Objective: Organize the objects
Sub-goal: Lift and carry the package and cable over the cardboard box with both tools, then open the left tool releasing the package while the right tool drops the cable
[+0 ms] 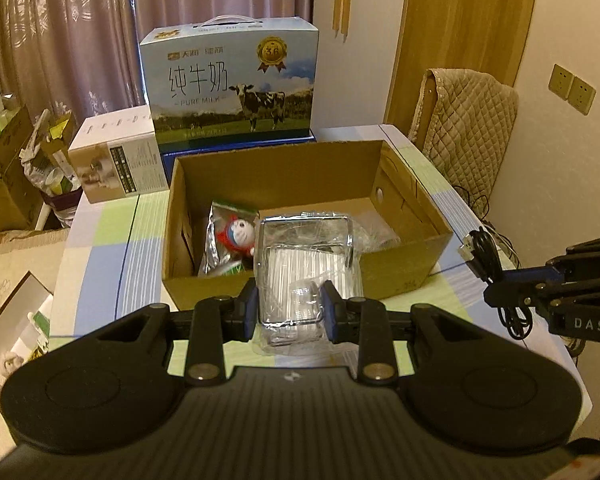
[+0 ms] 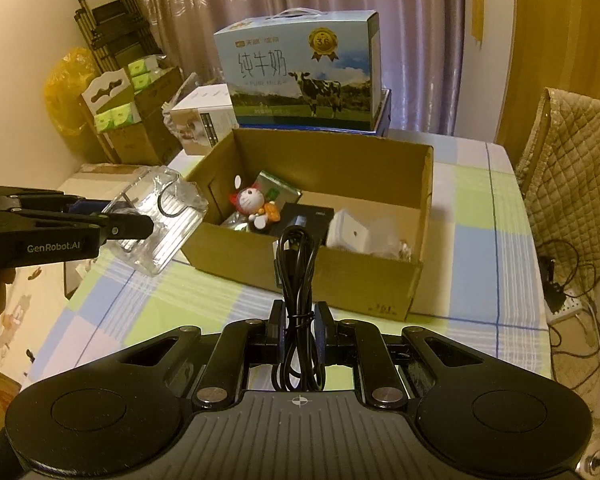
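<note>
Cardboard box (image 2: 312, 240) is seen mid-frame on the worktop (image 2: 480, 240), partly filled. A clear plastic pack (image 1: 296, 280) is clamped in the left gripper (image 1: 288, 312), a coiled black cable (image 2: 298, 276) in the right gripper (image 2: 299, 320), both held before the box, probably for dropping in.

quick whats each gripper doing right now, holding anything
Left gripper: shut on the clear plastic packet, held in the air.
Right gripper: shut on the coiled black cable, near the cardboard box.

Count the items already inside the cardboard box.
4 visible: foil pouch, cat figurine, black box, white block. More may hide behind the near wall of the cardboard box.
</note>
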Demonstrator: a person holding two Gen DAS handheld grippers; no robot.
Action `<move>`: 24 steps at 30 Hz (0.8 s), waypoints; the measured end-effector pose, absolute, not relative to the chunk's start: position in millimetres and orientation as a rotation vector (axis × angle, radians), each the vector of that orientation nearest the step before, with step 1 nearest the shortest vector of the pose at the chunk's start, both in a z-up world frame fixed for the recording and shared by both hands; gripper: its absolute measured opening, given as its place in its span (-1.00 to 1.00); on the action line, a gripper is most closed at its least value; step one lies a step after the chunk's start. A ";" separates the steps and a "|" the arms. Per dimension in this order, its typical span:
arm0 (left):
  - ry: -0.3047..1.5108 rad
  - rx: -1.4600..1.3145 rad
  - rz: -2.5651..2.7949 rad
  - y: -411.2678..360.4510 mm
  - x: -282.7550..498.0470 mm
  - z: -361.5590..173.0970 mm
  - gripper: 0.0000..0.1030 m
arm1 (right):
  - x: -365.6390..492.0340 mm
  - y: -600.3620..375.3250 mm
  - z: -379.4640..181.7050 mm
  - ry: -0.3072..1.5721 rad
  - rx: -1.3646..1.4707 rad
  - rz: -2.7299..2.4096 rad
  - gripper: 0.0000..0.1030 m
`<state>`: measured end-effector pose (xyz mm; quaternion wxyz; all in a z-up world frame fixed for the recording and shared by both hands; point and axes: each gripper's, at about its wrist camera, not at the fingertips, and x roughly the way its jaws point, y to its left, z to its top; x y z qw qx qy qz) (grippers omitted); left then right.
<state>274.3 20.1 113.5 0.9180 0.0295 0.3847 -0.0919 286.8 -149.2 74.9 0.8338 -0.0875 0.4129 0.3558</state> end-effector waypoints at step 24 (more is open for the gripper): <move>0.846 0.038 -0.196 32.8 403.7 89.8 -0.48 | 417.8 -100.2 63.8 0.928 -0.189 0.705 -0.79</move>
